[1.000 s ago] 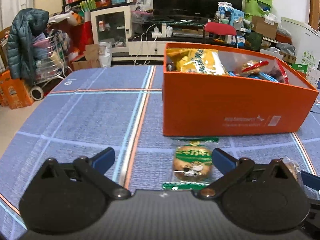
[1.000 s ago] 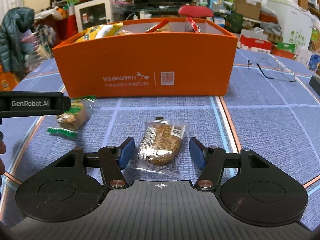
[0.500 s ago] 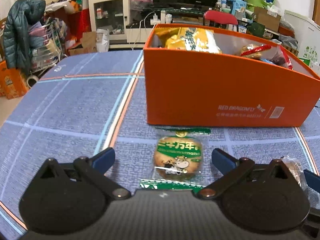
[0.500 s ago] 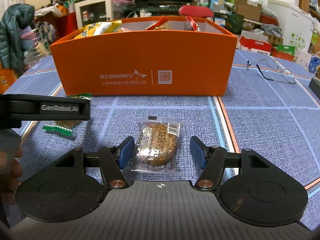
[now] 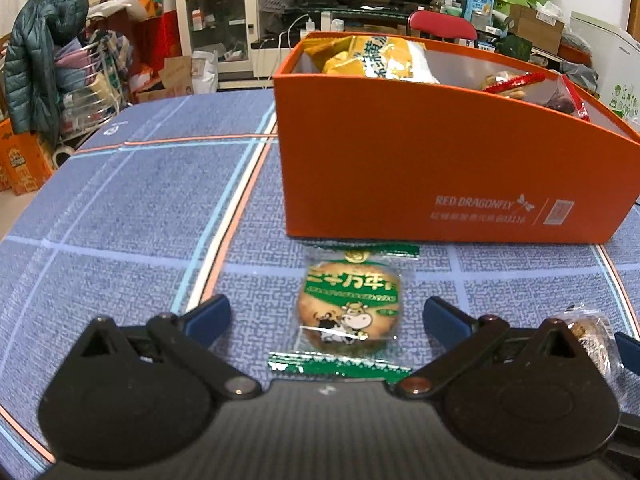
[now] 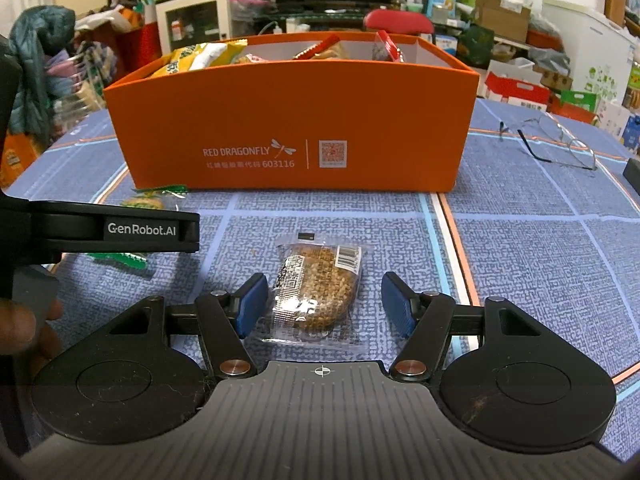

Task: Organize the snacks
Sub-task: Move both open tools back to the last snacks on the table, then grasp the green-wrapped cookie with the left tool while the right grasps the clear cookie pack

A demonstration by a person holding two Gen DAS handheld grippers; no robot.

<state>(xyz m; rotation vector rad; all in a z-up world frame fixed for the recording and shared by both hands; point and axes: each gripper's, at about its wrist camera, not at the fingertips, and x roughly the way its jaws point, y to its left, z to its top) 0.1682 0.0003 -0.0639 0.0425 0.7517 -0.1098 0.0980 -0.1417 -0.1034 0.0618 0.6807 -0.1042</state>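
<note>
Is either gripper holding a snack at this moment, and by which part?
Nothing is held. The left gripper straddles the green cookie packet, the right gripper the brown cake packet; both open.

A matt orange cardboard box (image 6: pixel 296 120) stands on rough woven blue cloth (image 6: pixel 520 248); the snack wrappers (image 5: pixel 350 308) are glossy plastic.

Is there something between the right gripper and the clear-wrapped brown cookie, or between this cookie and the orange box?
Nothing visible. The right gripper is open with the brown cookie lying between its fingers, untouched. Bare blue tablecloth leads to the orange box, whose top is open.
</note>
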